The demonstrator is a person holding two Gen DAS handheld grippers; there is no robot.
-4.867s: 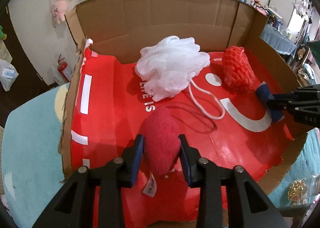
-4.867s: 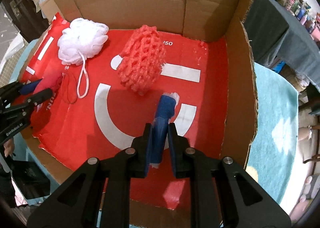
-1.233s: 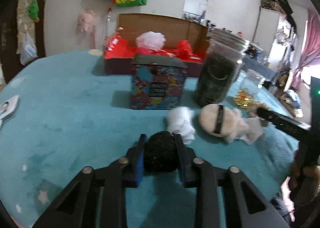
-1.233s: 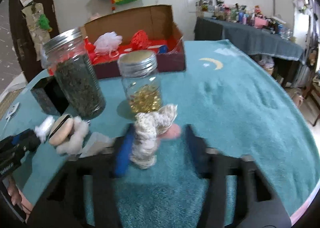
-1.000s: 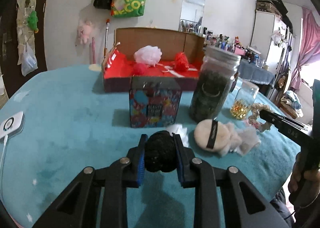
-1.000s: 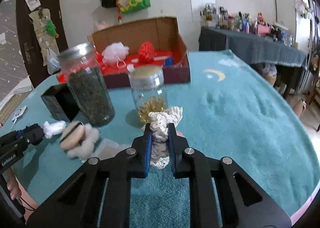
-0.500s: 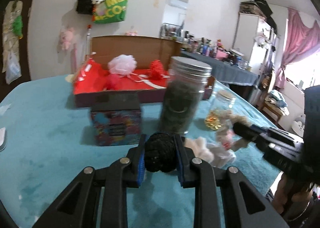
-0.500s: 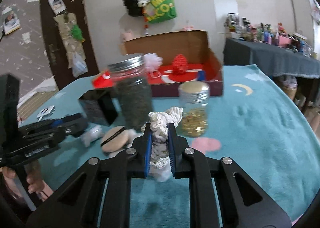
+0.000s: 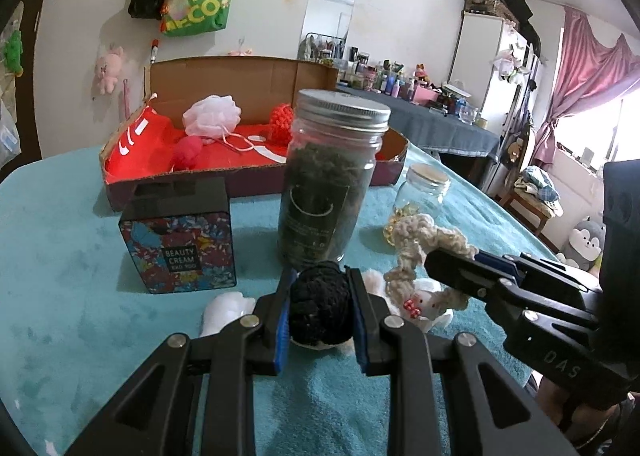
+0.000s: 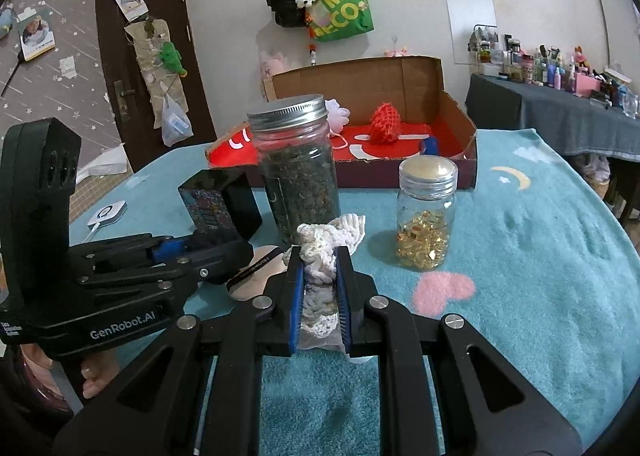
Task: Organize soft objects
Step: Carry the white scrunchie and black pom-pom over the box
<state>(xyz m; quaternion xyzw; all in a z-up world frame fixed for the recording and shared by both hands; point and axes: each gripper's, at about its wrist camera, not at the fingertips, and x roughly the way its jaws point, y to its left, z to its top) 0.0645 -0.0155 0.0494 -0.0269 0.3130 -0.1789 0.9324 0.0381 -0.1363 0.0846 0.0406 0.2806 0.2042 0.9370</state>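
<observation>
My left gripper is shut on a black crochet ball, held above the teal table. My right gripper is shut on a cream crochet piece, also lifted; it shows in the left wrist view beside the ball. The cardboard box with a red lining stands at the back and holds a white mesh pouf, a red plush, a red net sponge and a blue item. A round beige puff and white soft pieces lie on the table below the grippers.
A tall jar of dark herbs, a small jar of gold capsules and a patterned cream box stand between the grippers and the cardboard box. A white device lies at the left. The table edge curves at right.
Both grippers have closed on their soft objects and lifted them off the table. They have moved nearer each other and slightly toward the jars.
</observation>
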